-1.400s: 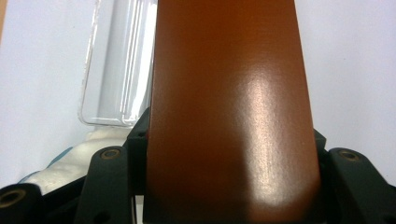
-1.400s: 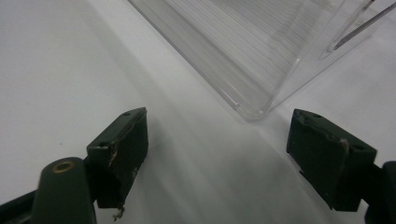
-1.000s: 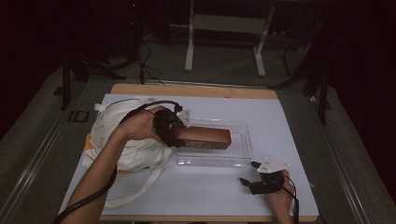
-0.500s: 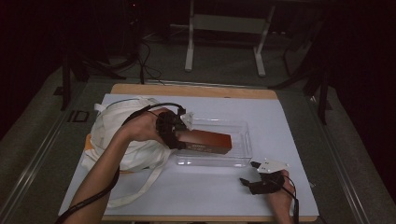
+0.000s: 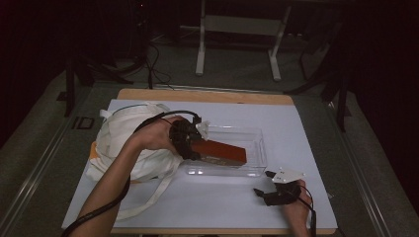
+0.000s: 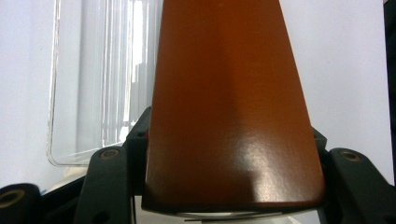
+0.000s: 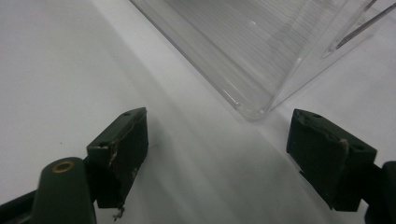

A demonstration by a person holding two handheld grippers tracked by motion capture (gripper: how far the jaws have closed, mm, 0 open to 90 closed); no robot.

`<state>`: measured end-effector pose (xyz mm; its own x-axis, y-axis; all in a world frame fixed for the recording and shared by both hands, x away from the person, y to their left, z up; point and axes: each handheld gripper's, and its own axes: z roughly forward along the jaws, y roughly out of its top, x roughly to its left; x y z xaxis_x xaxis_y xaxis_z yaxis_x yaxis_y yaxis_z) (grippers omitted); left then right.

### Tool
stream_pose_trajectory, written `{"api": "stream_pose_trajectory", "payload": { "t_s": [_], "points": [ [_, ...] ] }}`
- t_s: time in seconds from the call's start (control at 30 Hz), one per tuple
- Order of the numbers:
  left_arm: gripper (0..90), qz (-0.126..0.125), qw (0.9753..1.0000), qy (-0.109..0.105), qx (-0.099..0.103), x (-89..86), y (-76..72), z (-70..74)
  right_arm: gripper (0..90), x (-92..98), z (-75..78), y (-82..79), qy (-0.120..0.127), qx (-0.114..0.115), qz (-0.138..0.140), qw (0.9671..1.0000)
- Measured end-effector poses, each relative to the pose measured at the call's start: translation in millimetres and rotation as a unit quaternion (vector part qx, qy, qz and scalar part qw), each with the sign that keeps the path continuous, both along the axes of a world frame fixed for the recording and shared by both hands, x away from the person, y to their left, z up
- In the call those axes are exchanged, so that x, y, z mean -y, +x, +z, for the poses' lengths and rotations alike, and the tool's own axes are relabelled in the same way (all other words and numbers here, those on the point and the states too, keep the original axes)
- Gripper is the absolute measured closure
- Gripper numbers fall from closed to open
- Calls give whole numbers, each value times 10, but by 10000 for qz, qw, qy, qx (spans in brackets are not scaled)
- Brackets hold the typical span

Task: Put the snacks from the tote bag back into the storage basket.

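Two tongs are at work, and I go from my left across. At the far left the white cloth bag (image 5: 131,143) slumps on the surface (image 5: 296,128), its mouth towards the middle so that things can pass between it and the clear tray (image 5: 257,148) just beside it. My left tongs (image 5: 190,148) are clamped on one end of the brown box (image 5: 220,152), gripped by its short end so that the long body reaches out ahead of me over the tray's near half. Whether the box's far end rests on the tray floor or hangs just above it I cannot tell from the dim high view. My right tongs (image 7: 217,154) wait low on the surface with jaws spread wide and empty, pointed at the tray's near corner (image 7: 254,112), I judge so as to steady it if it slides.
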<state>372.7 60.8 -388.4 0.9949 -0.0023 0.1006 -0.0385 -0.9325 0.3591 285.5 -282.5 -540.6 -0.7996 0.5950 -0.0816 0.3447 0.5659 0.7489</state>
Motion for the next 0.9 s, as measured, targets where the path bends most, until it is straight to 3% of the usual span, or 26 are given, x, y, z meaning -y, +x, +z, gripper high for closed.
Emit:
{"api": "stream_pose_trajectory", "payload": {
  "t_s": [0.27,0.53,0.9],
  "points": [
    [426,-17,9999,-122,-18,58,20,-16,204,0,0,1,-5,-7,-4,10000],
    [424,-25,10000,-27,-60,147,47,-90,204,0,0,2,0,-14,-7,10000],
    [421,-30,9999,-108,-104,166,45,-127,204,0,0,3,0,-23,-7,10000]
  ]
}}
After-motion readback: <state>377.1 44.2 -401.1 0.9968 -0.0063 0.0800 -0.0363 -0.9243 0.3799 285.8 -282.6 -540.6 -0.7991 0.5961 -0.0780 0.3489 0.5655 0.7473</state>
